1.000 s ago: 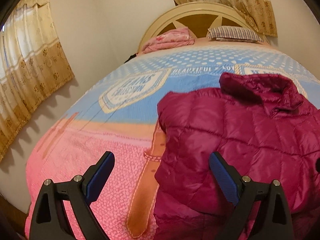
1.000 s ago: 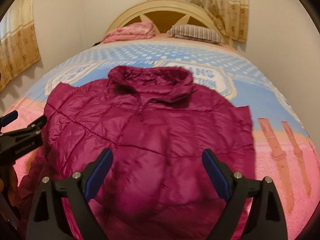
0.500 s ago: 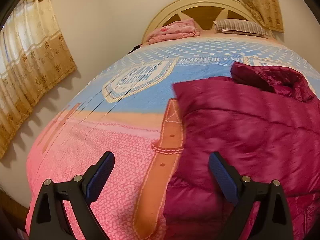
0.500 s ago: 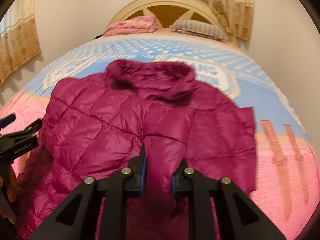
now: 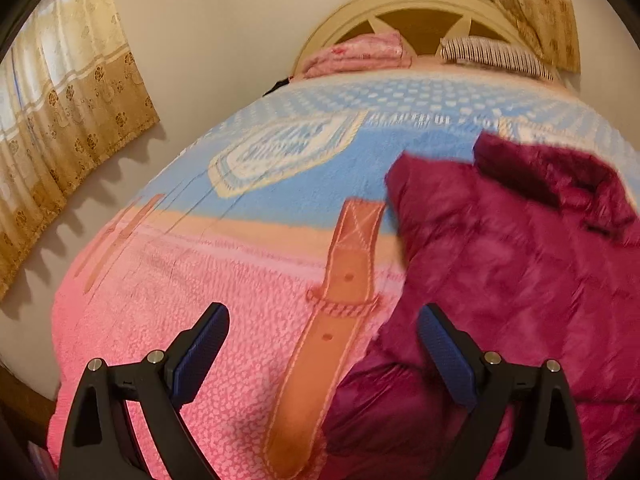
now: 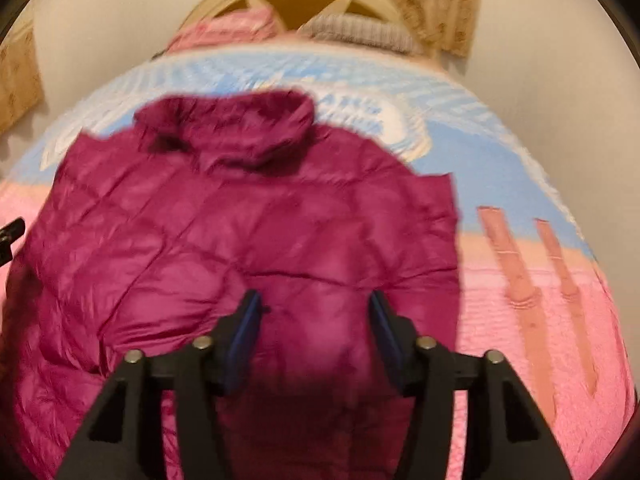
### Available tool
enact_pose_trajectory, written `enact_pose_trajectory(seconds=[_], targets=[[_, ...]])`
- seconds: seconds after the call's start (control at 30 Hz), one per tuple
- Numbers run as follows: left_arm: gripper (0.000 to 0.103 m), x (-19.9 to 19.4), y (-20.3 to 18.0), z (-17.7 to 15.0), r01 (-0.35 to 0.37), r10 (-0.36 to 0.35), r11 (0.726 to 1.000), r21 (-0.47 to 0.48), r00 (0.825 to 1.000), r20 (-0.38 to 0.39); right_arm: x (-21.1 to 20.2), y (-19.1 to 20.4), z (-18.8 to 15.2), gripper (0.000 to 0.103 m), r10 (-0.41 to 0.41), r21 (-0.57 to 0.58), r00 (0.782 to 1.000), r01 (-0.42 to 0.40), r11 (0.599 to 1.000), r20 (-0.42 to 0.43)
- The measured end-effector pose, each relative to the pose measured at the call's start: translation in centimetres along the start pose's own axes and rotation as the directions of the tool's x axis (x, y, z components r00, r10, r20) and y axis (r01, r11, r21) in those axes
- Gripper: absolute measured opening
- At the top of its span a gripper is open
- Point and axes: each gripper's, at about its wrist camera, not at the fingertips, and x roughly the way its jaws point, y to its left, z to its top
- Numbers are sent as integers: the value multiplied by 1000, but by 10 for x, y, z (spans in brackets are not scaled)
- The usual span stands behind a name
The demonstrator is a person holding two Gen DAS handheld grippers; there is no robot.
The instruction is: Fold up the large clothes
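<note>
Bed (image 5: 240, 320) under pink-and-blue blanket (image 5: 280, 208), pink folded cloth (image 5: 356, 54) and striped pillow (image 5: 492, 54) near cream headboard (image 5: 420, 8), patterned curtains (image 5: 72, 96) beside.

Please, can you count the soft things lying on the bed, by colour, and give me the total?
Magenta: 1, the puffer jacket
Pink: 1, the folded blanket at the headboard
Striped: 1, the pillow beside it
Total: 3
</note>
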Motion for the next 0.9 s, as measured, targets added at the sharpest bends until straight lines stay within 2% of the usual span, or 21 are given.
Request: enact_pose_trajectory(seconds=[0.13,0.17,0.2,0.3,0.33,0.43,0.53,0.67,0.9], targets=[[96,-13,-7,25,54,-52,998,-35,998,35,-34,-9,16,56,-76,80,990,66,995,120],[96,-16,-13,31,79,-78,996,-36,996,44,-42,-5,21,45,-74,74,985,63,995,153],[96,-18,-20,37,108,-106,994,-34,993,51,-46,1,27,34,-42,61,985,32,998,170],[96,-10,-40,48,194,-193,981,-29,981,35,-34,16,39,31,41,64,990,-50,997,132],[96,-1,-48,48,186,-186,982,-20,982,15,-28,20,41,31,52,64,991,-60,996,124],[96,30,-64,40,102,-101,994,27,995,-26,1,31,41,31,64,54,995,-68,996,76],[96,60,-70,26,71,-66,996,55,995,-78,34,35,36,31,67,40,997,-69,997,37],[98,85,-68,13,128,-124,991,29,986,-113,56,37,21,30,53,4,998,-53,999,22],[102,91,-67,9,127,-125,992,10,984,-131,65,36,12,30,44,-10,999,-44,999,22]])
